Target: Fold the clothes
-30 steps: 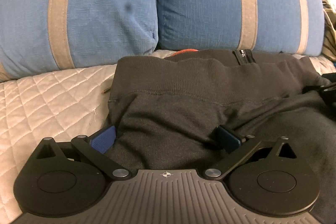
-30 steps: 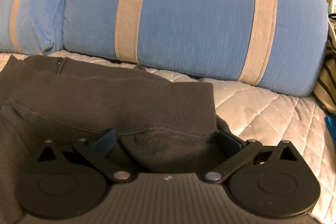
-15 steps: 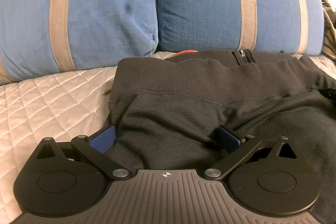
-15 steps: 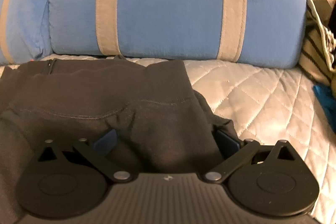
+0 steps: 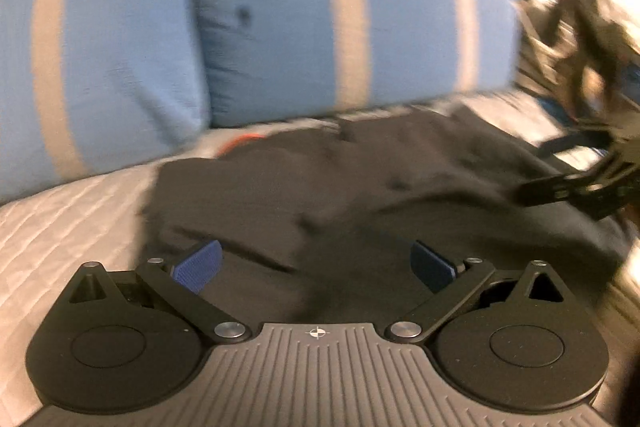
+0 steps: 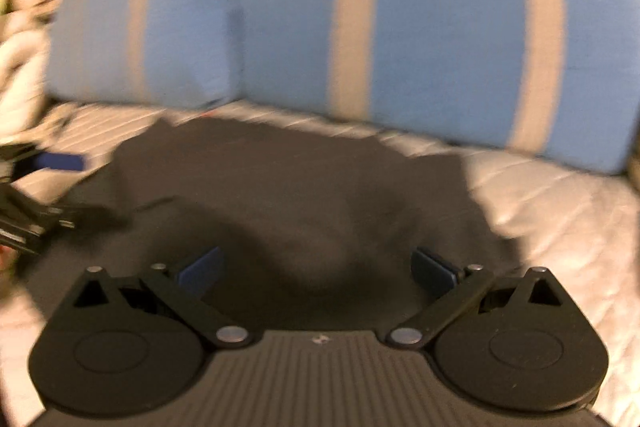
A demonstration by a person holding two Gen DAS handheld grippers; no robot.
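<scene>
Left wrist view, blurred: left gripper [image 5: 316, 267] with jaws spread wide, blue pads [image 5: 198, 263] apart, nothing pinched between them. Dark grey garment [image 5: 320, 195] lies crumpled on the white quilted bedspread [image 5: 68, 219], directly ahead of and under the jaws. Two blue pillows with tan stripes [image 5: 320, 15] stand behind it, touching each other. An orange bit [image 5: 244, 141] peeks at the garment's far edge. The right gripper [image 5: 580, 183] shows at the right edge over the garment; its state is unclear here.

Right wrist view, also blurred: right gripper [image 6: 316, 267] released, jaws wide, nothing held. Garment [image 6: 300, 187] spreads on bedspread [image 6: 560, 211] in front of pillows [image 6: 400, 27]. Left gripper [image 6: 36, 203] at far left.
</scene>
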